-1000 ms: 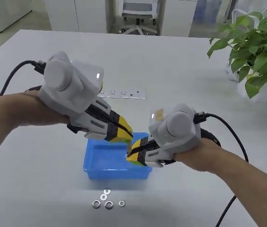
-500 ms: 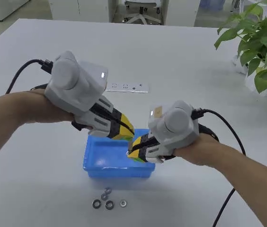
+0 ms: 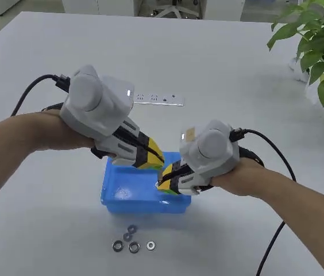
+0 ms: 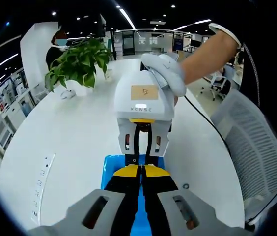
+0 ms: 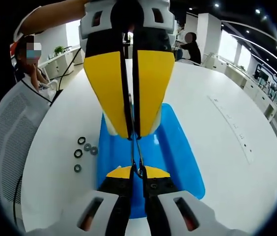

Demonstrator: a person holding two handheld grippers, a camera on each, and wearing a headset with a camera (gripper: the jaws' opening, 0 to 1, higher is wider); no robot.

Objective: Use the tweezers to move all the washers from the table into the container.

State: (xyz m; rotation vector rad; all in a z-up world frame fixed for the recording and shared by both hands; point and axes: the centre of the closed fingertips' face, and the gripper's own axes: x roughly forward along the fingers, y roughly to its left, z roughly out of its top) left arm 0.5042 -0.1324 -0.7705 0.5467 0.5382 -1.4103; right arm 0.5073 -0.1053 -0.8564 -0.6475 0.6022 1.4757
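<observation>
1. The white table (image 3: pixel 236 75) fills the head view, with a leafy plant (image 3: pixel 323 46) at its far right corner.
2. The left gripper (image 3: pixel 153 159) reaches in from the left. Its yellow-tipped jaws angle down over the container and are clenched on the tweezers. In the right gripper view the tweezers' two arms run down the narrow gap between those jaws.
3. The right gripper (image 3: pixel 165 185) comes in from the right and meets the left one nose to nose above the container's right half. Its jaws are drawn together. I cannot tell whether they pinch anything.
4. The blue container (image 3: pixel 122 202) sits on the table directly under both sets of jaw tips.
5. A white power strip (image 3: pixel 159 99) lies flat on the table, well beyond the container.
6. The tweezers (image 5: pixel 135 152) stick out of the left jaws as two thin metal arms. They narrow to a point right at the seam of the right gripper's yellow tips, over the container's floor. Something small and ring-like sits at that point, too small to identify.
7. Five washers (image 3: pixel 134 248) lie in a loose cluster on the table just in front of the container's near wall, apart from both grippers' jaws.
</observation>
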